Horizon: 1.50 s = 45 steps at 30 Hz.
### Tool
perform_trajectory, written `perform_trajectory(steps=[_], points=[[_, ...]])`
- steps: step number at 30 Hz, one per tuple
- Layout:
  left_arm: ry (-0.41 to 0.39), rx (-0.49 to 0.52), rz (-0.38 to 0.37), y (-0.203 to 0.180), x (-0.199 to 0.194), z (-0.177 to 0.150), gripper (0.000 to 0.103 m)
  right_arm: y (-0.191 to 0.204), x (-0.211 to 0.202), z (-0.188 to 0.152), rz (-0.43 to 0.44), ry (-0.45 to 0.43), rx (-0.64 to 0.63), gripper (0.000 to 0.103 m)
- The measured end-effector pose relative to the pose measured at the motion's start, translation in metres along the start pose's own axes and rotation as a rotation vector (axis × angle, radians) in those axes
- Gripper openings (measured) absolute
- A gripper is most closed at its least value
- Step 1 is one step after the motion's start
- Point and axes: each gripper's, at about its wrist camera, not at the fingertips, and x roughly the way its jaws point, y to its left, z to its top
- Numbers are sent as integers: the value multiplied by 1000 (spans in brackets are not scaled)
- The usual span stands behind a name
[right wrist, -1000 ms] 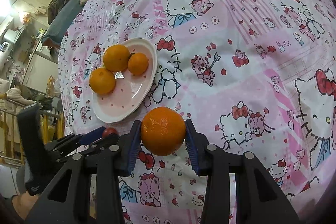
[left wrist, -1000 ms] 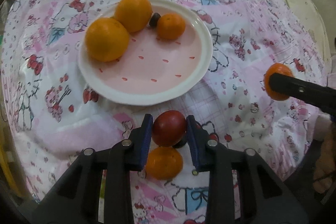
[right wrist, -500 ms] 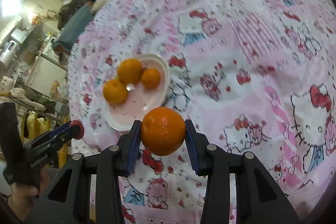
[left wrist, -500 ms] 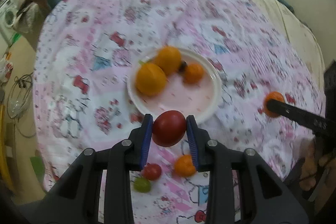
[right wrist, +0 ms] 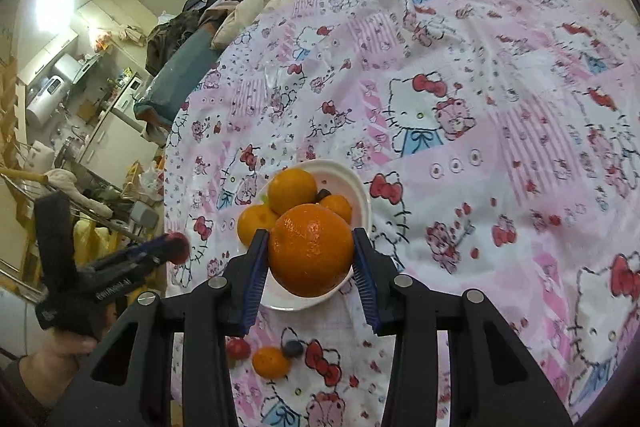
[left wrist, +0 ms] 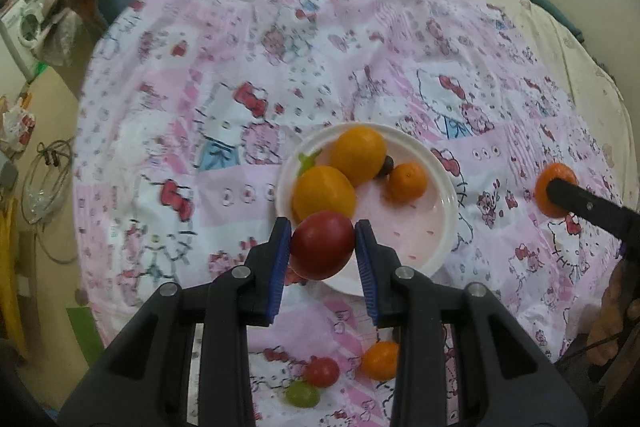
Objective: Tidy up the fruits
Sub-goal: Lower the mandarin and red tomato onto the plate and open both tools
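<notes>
My left gripper (left wrist: 322, 245) is shut on a dark red tomato (left wrist: 322, 244), held in the air over the near rim of the white plate (left wrist: 436, 243). On the plate lie two large oranges (left wrist: 358, 155), a small tangerine (left wrist: 407, 182) and a dark grape (left wrist: 386, 165). My right gripper (right wrist: 311, 255) is shut on a big orange (right wrist: 311, 250), also raised above the plate (right wrist: 352, 183). Loose on the cloth near me lie a small tangerine (left wrist: 380, 360), a red cherry tomato (left wrist: 321, 371) and a green grape (left wrist: 302, 394). A blueberry (right wrist: 293, 348) shows in the right wrist view.
A pink cartoon-print cloth (left wrist: 240, 87) covers the bed. Its left edge drops to the floor with cables (left wrist: 44, 179) and a washing machine (left wrist: 24, 23). Bedding and clothes (right wrist: 192, 19) are piled at the far end. A hand (right wrist: 68, 339) holds the left gripper.
Both grippers have risen with their fruit, so the plate looks smaller and farther. The loose fruit by the near edge has come into view under the left gripper.
</notes>
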Motion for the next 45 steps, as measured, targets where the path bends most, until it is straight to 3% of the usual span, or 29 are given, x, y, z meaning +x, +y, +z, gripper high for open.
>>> perform_trajectory(steps=[10, 18, 35, 45], points=[[91, 53, -23, -21, 56, -9, 29, -6, 61, 15, -36, 123, -51, 43], [121, 41, -26, -21, 72, -9, 29, -10, 92, 9, -35, 194, -29, 43], [137, 39, -11, -17, 79, -12, 30, -15, 105, -4, -80, 252, -21, 44], [126, 37, -11, -16, 78, -12, 30, -5, 106, -5, -45, 245, -45, 45]])
